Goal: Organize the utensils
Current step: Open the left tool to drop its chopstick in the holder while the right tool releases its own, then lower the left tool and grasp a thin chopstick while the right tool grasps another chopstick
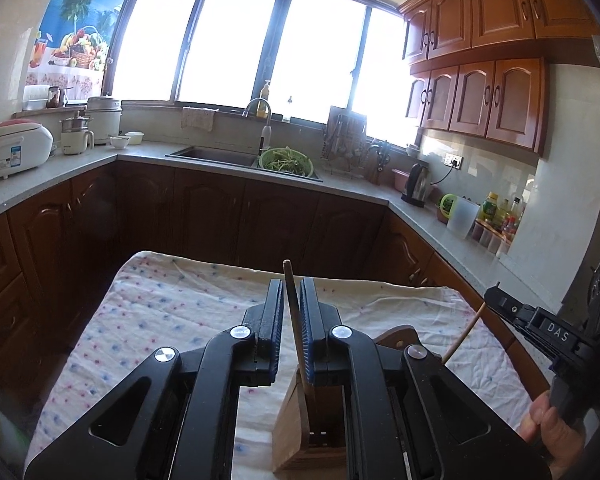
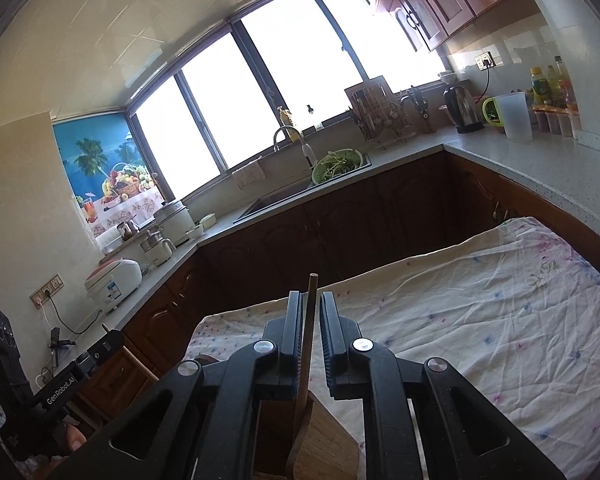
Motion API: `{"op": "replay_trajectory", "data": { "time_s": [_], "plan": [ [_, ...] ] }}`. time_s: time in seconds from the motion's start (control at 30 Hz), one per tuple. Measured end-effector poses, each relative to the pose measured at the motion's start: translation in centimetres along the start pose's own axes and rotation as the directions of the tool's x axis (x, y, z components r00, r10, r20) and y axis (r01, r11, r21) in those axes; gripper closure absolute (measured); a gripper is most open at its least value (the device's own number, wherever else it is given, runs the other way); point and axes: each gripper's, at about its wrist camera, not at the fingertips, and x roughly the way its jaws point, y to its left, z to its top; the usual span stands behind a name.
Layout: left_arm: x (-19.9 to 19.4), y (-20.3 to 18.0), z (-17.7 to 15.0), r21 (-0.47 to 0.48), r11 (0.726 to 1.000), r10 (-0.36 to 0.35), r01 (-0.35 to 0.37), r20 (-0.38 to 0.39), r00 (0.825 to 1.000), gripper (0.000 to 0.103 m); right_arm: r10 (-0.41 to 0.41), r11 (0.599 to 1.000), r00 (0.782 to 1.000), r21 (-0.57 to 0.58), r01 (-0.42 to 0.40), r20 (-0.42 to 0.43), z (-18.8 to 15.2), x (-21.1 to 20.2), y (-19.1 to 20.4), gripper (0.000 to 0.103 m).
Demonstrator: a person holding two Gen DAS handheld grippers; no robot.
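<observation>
A wooden utensil holder [image 1: 296,428] stands on the cloth-covered table [image 1: 172,312], right under both grippers; it also shows in the right wrist view [image 2: 324,436]. My left gripper [image 1: 291,286] has its jaws a little apart around a thin wooden stick [image 1: 291,312] that stands upright in the holder and leans on the right pad. My right gripper [image 2: 311,298] has its jaws a little apart around another wooden stick [image 2: 309,332] that reaches down into the holder. The right gripper [image 1: 496,296] also shows in the left wrist view with its stick [image 1: 464,334].
The table has a white dotted cloth [image 2: 480,320]. Behind it runs a U-shaped counter with a sink [image 1: 216,156], a green colander [image 1: 286,162], a rice cooker [image 1: 16,148], a kettle [image 1: 418,184] and bottles [image 1: 496,212].
</observation>
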Motion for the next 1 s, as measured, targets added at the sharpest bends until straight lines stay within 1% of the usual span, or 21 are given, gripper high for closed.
{"op": "replay_trajectory", "data": {
  "time_s": [0.03, 0.07, 0.1, 0.13, 0.17, 0.23, 0.27, 0.3, 0.33, 0.43, 0.73, 1.0],
  "plan": [
    [-0.2, 0.0, 0.1, -0.002, 1.000, 0.005, -0.005, -0.001, 1.000, 0.063, 0.006, 1.000, 1.000, 0.004, -0.006, 0.002, 0.0, -0.2, -0.1, 0.055],
    [-0.5, 0.1, 0.1, -0.007, 1.000, 0.016, -0.016, 0.004, 1.000, 0.049, 0.017, 1.000, 1.000, 0.011, -0.017, 0.006, 0.0, -0.4, -0.2, 0.046],
    [-1.0, 0.2, 0.1, -0.014, 1.000, 0.024, -0.024, 0.020, 1.000, 0.038, 0.026, 0.999, 1.000, 0.019, -0.026, 0.013, 0.0, -0.8, -0.4, 0.035],
    [-1.4, 0.3, 0.1, -0.014, 1.000, 0.024, -0.024, 0.033, 0.999, 0.038, 0.032, 0.999, 0.999, 0.024, -0.033, 0.023, 0.1, -1.3, -0.4, 0.033],
    [-1.8, 0.3, 0.1, -0.011, 1.000, 0.026, -0.026, 0.033, 0.999, 0.037, 0.032, 0.999, 0.999, 0.028, -0.032, 0.031, 0.1, -1.7, -0.5, 0.027],
    [-2.3, 0.5, 0.0, -0.013, 1.000, 0.029, -0.029, 0.023, 0.999, 0.028, 0.037, 0.999, 0.999, 0.028, -0.038, 0.039, 0.1, -2.7, -0.8, 0.008],
    [-2.7, 0.6, -0.2, -0.014, 1.000, 0.028, -0.028, 0.025, 0.999, 0.026, 0.032, 0.999, 0.999, 0.026, -0.034, 0.042, 0.1, -3.2, -0.9, 0.004],
    [-3.2, 0.7, -0.4, -0.014, 0.999, 0.035, -0.034, 0.027, 0.999, 0.022, 0.028, 0.999, 0.999, 0.025, -0.029, 0.045, 0.0, -3.8, -1.0, 0.001],
    [-3.6, 0.7, -0.6, -0.014, 0.999, 0.044, -0.044, 0.026, 0.999, 0.017, 0.025, 0.999, 0.999, 0.025, -0.026, 0.047, -0.1, -4.4, -1.2, 0.001],
    [-4.8, 0.9, -1.5, -0.019, 0.999, 0.044, -0.043, 0.021, 0.999, 0.014, 0.019, 0.999, 0.999, 0.035, -0.021, 0.033, -0.8, -6.1, -2.0, 0.001],
    [-6.9, 0.0, -5.6, 0.003, 1.000, 0.019, -0.018, -0.067, 0.998, 0.014, -0.034, 0.996, 0.999, 0.086, 0.035, -0.009, -4.1, -11.0, -5.2, 0.001],
    [-7.9, -1.0, -9.2, 0.004, 1.000, -0.012, 0.013, -0.154, 0.988, 0.014, -0.102, 0.988, 0.994, 0.112, 0.107, -0.047, -7.6, -14.6, -7.4, 0.001]
  ]
}}
